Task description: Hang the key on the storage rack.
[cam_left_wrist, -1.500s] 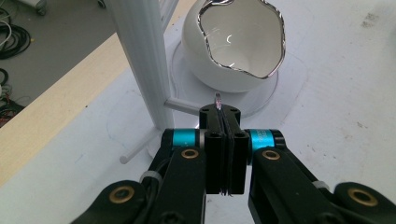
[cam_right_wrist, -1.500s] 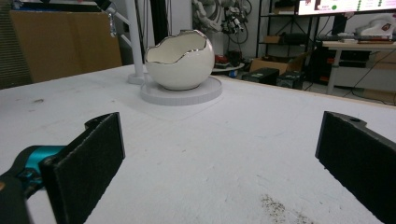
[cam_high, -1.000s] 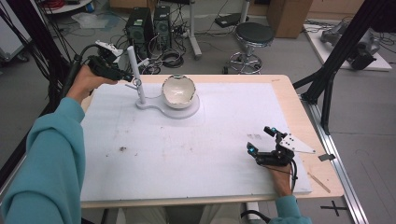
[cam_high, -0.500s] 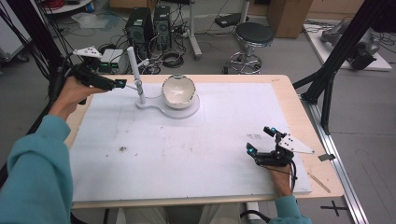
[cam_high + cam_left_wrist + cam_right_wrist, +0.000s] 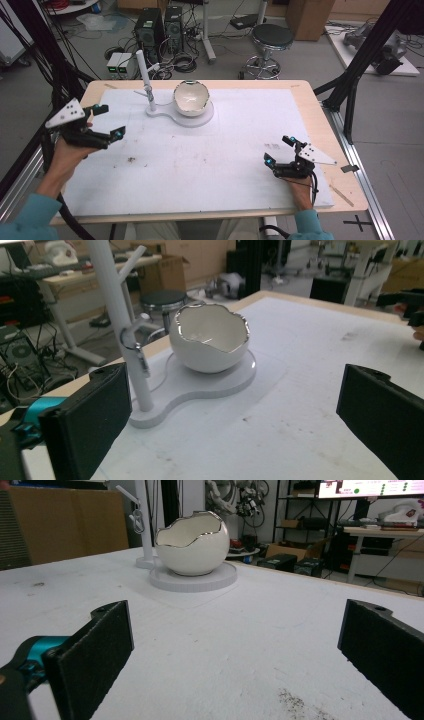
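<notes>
- My left gripper [image 5: 111, 121] is released, its jaws just opened and empty, at nine o'clock of the eggshell-shaped bowl [image 5: 190, 98].
- My right gripper [image 5: 278, 150] rests released at four o'clock.

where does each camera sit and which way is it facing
High view: above the person's side, looking forward and down on the white-covered table; forearms, left gripper, right gripper.
Left gripper view: rides that gripper, facing the white eggshell-shaped bowl and white branched stand; own black fingers.
Right gripper view: low over the table, facing the bowl; own fingers.
All share bowl and stand.
</notes>
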`<state>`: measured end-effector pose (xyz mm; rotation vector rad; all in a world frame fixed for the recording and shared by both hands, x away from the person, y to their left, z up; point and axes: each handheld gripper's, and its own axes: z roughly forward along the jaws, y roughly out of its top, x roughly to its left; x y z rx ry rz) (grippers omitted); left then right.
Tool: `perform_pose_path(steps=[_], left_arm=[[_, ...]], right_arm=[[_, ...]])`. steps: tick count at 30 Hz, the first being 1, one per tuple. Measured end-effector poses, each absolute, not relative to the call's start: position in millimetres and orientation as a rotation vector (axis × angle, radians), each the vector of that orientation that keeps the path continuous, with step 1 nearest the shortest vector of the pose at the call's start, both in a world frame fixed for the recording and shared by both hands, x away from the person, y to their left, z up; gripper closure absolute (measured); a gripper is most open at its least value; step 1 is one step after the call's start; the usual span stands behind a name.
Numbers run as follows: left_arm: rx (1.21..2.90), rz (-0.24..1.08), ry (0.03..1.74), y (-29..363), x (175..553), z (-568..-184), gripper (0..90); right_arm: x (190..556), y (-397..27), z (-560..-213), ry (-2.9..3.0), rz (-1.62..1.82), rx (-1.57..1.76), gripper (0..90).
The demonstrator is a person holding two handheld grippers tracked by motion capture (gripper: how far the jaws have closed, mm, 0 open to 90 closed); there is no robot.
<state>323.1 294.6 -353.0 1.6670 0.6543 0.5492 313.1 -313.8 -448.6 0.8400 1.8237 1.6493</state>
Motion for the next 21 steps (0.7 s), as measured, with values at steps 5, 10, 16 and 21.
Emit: perform_pose_path(steps=[5,10,16,21], left_arm=[[1.627,0.553,0.636,283.1,299.6,-385.5,1.7],[1.581,0.562,0.634,274.9,286.6,-409.6,1.7],[1.542,0.583,0.632,270.4,275.5,-436.9,1.7],[1.502,0.565,0.637,272.7,272.9,-452.4,1.7]], right_arm=[[313.0,-313.9,-448.6,1.823,1.649,0.841,0.5],[312.3,-313.4,-448.7,1.823,1.647,0.840,0.5],[312.0,-313.4,-448.8,1.820,1.645,0.838,0.5],[312.2,-313.1,-448.7,1.819,1.640,0.830,0.5]])
